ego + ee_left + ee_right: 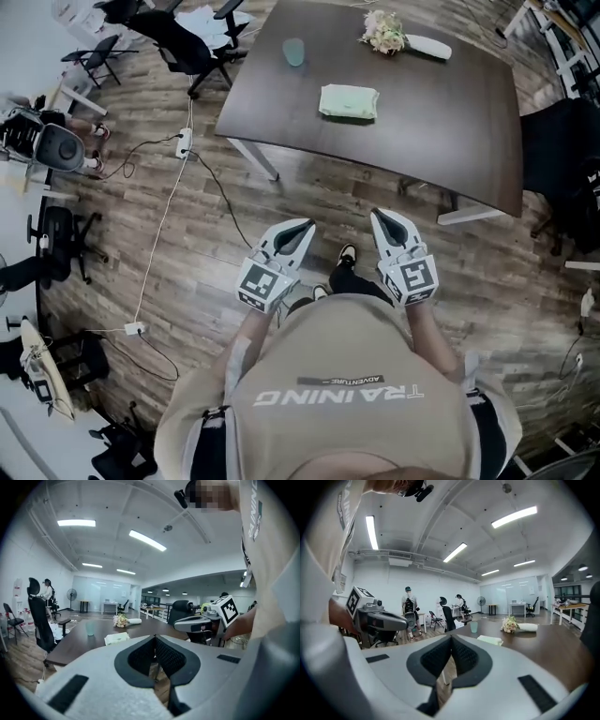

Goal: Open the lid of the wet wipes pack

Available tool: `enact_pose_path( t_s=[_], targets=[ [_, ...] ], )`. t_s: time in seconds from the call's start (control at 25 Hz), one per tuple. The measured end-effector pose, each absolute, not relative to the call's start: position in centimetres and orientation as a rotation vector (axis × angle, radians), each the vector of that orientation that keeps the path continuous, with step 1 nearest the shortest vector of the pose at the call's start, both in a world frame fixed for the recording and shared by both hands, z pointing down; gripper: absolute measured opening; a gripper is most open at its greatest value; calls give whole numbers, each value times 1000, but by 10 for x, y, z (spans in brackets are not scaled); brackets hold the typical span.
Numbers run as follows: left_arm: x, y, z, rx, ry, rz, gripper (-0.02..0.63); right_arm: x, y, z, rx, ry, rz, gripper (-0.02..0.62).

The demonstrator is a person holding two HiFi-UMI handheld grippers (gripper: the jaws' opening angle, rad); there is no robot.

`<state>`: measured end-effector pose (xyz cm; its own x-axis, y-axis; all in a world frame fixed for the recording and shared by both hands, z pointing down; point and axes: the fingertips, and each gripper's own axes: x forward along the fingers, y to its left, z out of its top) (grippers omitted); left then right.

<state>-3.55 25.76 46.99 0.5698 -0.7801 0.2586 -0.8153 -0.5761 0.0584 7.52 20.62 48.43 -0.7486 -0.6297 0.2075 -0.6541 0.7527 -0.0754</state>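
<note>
Nothing's touching the wipes at this point. In the head view the wet wipes pack (pixel 348 101) lies flat on the dark worktop (pixel 450 122) in the upper middle of the frame, lid side up as far as I can tell, though it's too small to make out the lid itself. A pale green cup (pixel 294 52) stands up and to the left of it. A small bunch of flowers (pixel 383 33) lies near the top edge, well apart from the pack.

Both tools are down in the lower middle of the frame, over the wooden floor (pixel 187 253) and close to the person's chest, well short of the worktop. The left tool (pixel 302 225) has its jaws pinched together with nothing between them, and its own view shows the black pads meeting at the tips. Same for the right tool (pixel 380 217): jaws closed up tight and empty. They sit side by side, tips pointing toward the worktop.

A black office chair (pixel 183 42) stands in the upper left, beside the worktop's corner.
</note>
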Motion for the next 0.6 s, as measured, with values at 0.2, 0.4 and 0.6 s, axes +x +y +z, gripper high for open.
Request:
enact_pose_path(
  t_s=[0.2, 0.4, 0.6],
  targets=[
    [-23, 198, 442, 2632, -1360, 252, 9, 83, 151, 491, 990, -2785, 245, 14],
    [-18, 160, 436, 2588, -1415, 178, 9, 86, 121, 508, 850, -2744, 145, 14],
    [-16, 143, 451, 2518, -1426, 177, 9, 83, 102, 527, 782, -2730, 199, 14]
  ],
)
